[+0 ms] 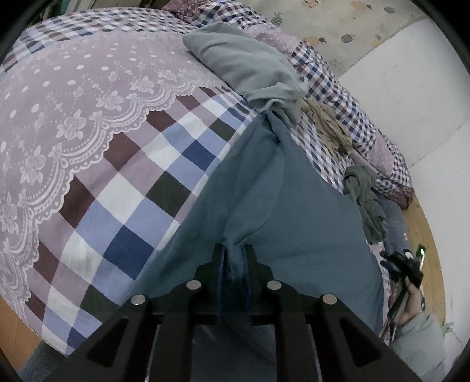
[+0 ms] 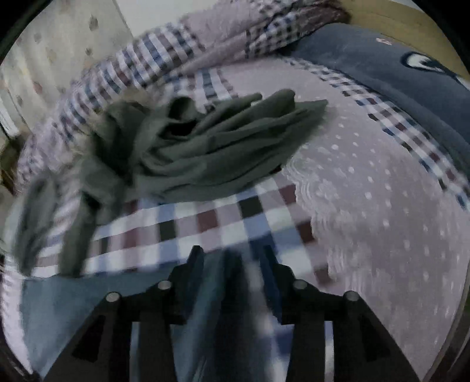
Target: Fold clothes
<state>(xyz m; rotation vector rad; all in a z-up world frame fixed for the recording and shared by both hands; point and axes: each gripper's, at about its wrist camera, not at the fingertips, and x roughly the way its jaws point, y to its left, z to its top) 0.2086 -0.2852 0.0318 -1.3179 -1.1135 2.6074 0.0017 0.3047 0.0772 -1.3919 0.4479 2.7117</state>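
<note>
Blue garment (image 1: 308,211) spread over near edge of the bed, one end bunched into a twisted neck where it meets a pale grey-green garment (image 1: 246,61) lying further up the cover. Left gripper (image 1: 235,249): jaws clamped on a gathered fold of the blue garment. Right gripper (image 2: 232,255): blue cloth runs between the jaws, which look clamped on it; right wrist view is motion-blurred, so not certain.

Beside the blue garment, toward the bed's far side: a crumpled tan garment (image 1: 326,126), then a crumpled olive garment (image 1: 364,199) near the edge. A hand (image 1: 411,302) with a pale sleeve shows at the frame edge, holding the other gripper.

Bed cover (image 1: 97,123): lilac with white dots and a lace-print scallop, bordered by checks in blue, white, maroon and black. A dark navy cushion (image 2: 390,73) sits at the cover's edge. Pale mat (image 1: 337,26) with pineapple print beyond the bed. White wall (image 1: 411,97). Wood floor (image 1: 426,235).
</note>
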